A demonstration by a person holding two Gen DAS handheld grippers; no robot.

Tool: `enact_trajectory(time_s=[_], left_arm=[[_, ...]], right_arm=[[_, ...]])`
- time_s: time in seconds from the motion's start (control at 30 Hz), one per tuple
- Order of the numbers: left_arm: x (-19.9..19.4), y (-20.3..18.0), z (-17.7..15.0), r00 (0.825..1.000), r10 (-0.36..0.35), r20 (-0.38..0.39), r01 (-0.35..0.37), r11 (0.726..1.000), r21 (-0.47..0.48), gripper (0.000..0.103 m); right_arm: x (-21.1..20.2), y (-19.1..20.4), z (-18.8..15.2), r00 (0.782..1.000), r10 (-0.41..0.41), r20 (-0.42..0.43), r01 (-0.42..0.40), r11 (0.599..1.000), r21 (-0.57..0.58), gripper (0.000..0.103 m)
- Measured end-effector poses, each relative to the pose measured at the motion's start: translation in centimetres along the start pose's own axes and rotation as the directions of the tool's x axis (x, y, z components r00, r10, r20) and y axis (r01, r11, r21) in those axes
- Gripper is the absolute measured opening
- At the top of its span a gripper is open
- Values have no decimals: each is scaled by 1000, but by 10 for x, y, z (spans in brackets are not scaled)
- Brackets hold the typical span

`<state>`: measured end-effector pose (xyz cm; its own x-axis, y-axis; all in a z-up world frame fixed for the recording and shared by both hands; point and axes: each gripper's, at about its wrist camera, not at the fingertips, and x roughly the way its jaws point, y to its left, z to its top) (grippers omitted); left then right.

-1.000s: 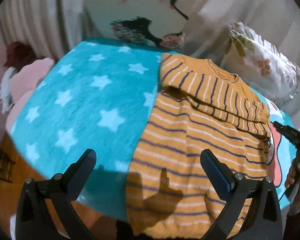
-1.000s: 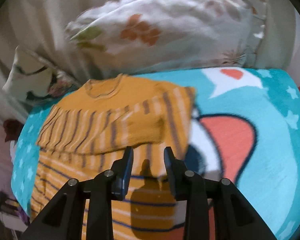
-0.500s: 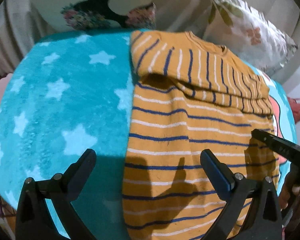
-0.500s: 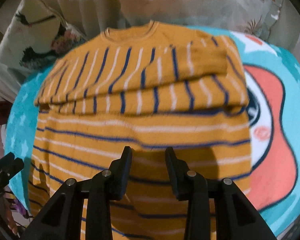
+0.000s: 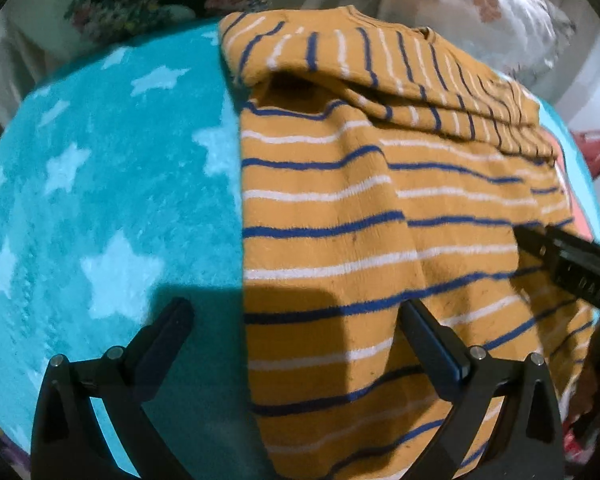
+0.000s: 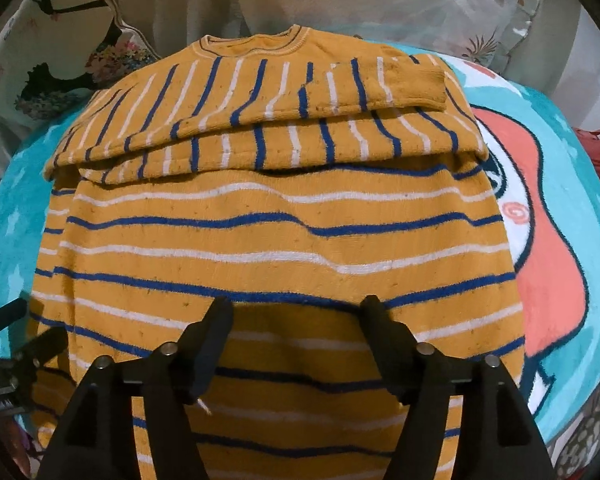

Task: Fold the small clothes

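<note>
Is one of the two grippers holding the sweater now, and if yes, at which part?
Nothing is held. The left gripper and the right gripper are both open over the lower part of the sweater.

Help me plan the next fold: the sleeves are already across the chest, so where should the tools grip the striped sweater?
Grip the striped sweater at its near hem, one corner per tool, coming from the hem side. The sleeves lie folded at the far collar end, so lifting the free hem over them halves it. Both the left tool and right tool hover open there.
</note>
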<state>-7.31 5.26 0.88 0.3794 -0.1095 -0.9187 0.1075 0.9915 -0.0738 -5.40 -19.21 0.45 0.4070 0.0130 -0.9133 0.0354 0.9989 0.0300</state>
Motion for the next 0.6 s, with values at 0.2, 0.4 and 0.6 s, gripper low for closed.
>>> enact_trajectory(time_s=[0.2, 0.4, 0.6], left_arm=[[-1, -2, -8, 1000, 2, 24, -2, 1000, 12, 103], [-18, 5, -31, 989, -149, 23, 150, 976, -157, 103], [-40, -15, -86, 980, -191, 62, 200, 953, -227, 103]], right_arm=[[9, 13, 0, 1000, 23, -6, -24, 998, -60, 98], [8, 12, -9, 998, 67, -13, -68, 989, -130, 99], [-23, -7, -77, 990, 142, -24, -144, 960, -239, 99]])
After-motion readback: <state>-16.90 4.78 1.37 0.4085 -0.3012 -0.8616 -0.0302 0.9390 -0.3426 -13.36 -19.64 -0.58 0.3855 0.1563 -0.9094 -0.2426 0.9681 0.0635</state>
